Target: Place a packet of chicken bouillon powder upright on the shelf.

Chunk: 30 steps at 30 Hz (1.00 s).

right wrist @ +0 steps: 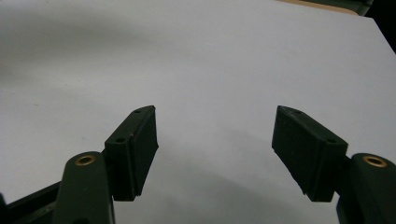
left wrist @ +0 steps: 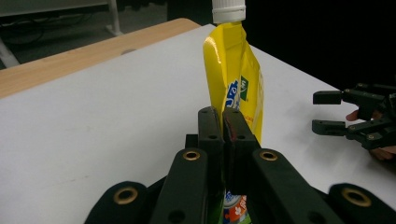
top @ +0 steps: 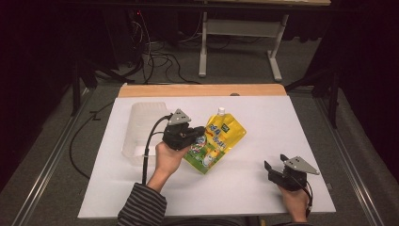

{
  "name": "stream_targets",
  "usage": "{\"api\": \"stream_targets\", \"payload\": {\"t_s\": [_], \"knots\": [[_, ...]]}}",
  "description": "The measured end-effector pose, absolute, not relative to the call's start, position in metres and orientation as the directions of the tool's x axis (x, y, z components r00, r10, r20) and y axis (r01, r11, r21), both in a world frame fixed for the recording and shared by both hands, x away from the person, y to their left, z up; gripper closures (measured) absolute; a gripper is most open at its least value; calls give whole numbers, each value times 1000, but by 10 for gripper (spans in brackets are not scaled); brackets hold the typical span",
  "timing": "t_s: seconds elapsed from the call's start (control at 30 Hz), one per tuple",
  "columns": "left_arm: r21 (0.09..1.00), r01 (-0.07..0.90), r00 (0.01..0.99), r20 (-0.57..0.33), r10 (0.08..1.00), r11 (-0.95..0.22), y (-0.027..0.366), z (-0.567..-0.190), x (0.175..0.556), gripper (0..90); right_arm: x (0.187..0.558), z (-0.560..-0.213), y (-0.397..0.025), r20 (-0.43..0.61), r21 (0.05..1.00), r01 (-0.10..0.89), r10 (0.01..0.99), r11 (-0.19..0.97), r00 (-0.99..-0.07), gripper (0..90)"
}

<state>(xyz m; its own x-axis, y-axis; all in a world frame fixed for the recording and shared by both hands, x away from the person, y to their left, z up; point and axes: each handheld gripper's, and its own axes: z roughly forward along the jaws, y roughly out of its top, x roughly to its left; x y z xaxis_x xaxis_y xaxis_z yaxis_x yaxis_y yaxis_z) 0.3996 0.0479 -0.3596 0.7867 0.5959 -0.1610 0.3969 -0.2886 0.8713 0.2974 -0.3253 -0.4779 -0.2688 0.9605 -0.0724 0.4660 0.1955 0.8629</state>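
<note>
A yellow refill pouch (top: 217,139) with a white cap (top: 221,111) lies near the middle of the white table. My left gripper (top: 200,133) is shut on the pouch's left edge. In the left gripper view the two black jaws press together on the pouch (left wrist: 238,84), and its white cap (left wrist: 229,10) points away at the top. My right gripper (top: 274,163) rests at the table's front right, open and holding nothing. In the right gripper view its jaws stand wide apart over bare white table, the gripper (right wrist: 215,140) gap unoccupied.
A clear plastic container (top: 143,129) stands at the table's left, just behind my left hand. The white table surface (top: 263,117) ends in a wooden strip (top: 202,90) at the back. Cables and a table frame (top: 240,33) sit on the floor beyond.
</note>
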Motion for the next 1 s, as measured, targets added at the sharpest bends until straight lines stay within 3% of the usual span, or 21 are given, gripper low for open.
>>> {"api": "stream_targets", "payload": {"t_s": [1.0], "knots": [[910,368,714,-144,685,-192,116,-331,389,869,297,-478,-326,-77,863,463,959,201,-273,316]]}}
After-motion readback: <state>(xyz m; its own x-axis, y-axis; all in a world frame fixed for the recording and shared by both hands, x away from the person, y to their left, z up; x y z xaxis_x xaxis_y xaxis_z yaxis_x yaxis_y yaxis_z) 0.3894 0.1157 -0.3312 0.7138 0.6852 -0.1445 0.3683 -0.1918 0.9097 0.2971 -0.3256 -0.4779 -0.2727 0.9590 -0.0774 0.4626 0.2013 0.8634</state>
